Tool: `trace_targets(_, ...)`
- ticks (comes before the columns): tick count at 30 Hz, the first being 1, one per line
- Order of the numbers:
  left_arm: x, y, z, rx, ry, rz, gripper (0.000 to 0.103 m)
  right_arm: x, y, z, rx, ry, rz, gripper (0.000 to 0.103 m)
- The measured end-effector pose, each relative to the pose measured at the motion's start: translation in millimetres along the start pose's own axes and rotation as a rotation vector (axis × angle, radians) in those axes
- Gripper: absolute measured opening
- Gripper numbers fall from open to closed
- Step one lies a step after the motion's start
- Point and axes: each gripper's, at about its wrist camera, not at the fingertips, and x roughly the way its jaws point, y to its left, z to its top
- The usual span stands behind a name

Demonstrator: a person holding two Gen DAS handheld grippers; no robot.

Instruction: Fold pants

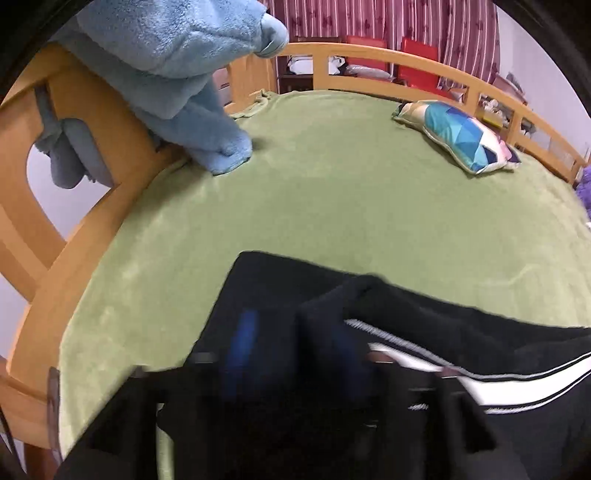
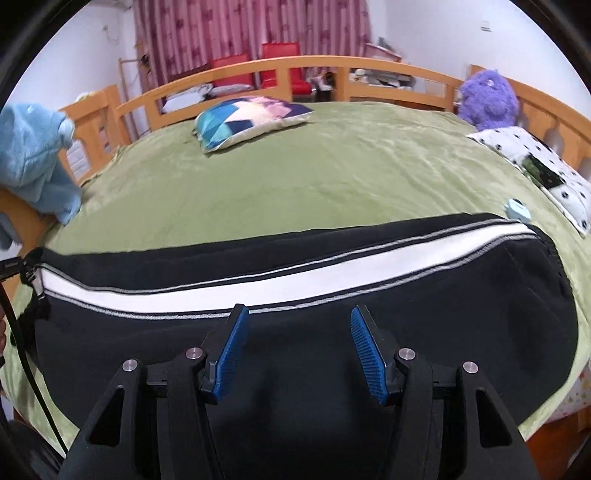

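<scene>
Two sets of fingers stand spread over black pants (image 2: 295, 280) on a green-blanketed bed (image 2: 332, 177) before pink curtains (image 2: 251, 26).

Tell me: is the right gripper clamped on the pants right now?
No, the right gripper hangs with its blue pads spread apart above the black pants, nothing pinched between them.

Your right claw (image 2: 299, 332) points steeply down, jaws parted about halfway, blue ribbed pads (image 2: 231, 354) at 7 and 5 o'clock of its view, nothing between them. Your left claw (image 1: 295, 347) is motion-blurred, tilted down; blue pads (image 1: 245, 343) stand apart, any grip unreadable.
</scene>
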Motion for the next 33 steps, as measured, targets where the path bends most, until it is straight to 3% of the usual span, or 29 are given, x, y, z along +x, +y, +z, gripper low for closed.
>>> trace_targets(3,-16.0,10.6,-6.7,-0.012,-0.042,-0.072,0.064,5.8,20.9,3.7,-0.075,0.001,0.019,0.057)
trace_targets(5,-24.9,16.2,-9.6,-0.033,-0.051,-0.126,0.074,8.4,38.0,9.7,-0.125,0.006,0.03,0.057)
trace_targets(9,-30.8,11.2,-19.5,-0.012,-0.023,-0.288,0.074,9.0,70.1,28.2,-0.192,-0.013,0.065,0.057)
trace_targets(12,-27.2,-1.0,-26.9,0.021,-0.01,-0.31,0.074,7.5,83.4,35.5,-0.167,-0.056,0.089,0.059)
trace_targets(16,-12.1,-17.2,-33.4,0.051,0.016,-0.234,0.074,12.0,85.9,20.5,-0.153,-0.064,0.132,0.063)
trace_targets(21,5.1,-28.9,-29.0,0.069,0.021,-0.104,0.074,21.4,88.6,10.0,-0.175,-0.036,0.106,0.063)
trace_targets(22,6.6,-28.2,-26.1,0.064,0.01,-0.077,0.069,21.7,88.1,10.7,-0.169,-0.038,0.113,0.063)
trace_targets(24,4.5,-21.8,-20.7,0.051,-0.034,-0.047,0.041,23.2,86.4,12.1,-0.162,-0.041,0.118,0.063)
trace_targets(25,2.0,-17.7,-18.3,0.043,-0.056,-0.02,0.014,24.6,85.7,12.3,-0.159,-0.041,0.117,0.063)
trace_targets(31,-10.8,27.8,-1.1,-0.092,-0.153,0.27,0.01,39.7,69.1,11.7,-0.107,-0.007,0.094,0.063)
trace_targets(33,-12.2,42.6,1.8,-0.143,-0.14,0.278,0.01,44.2,63.0,12.8,-0.076,0.006,0.098,0.063)
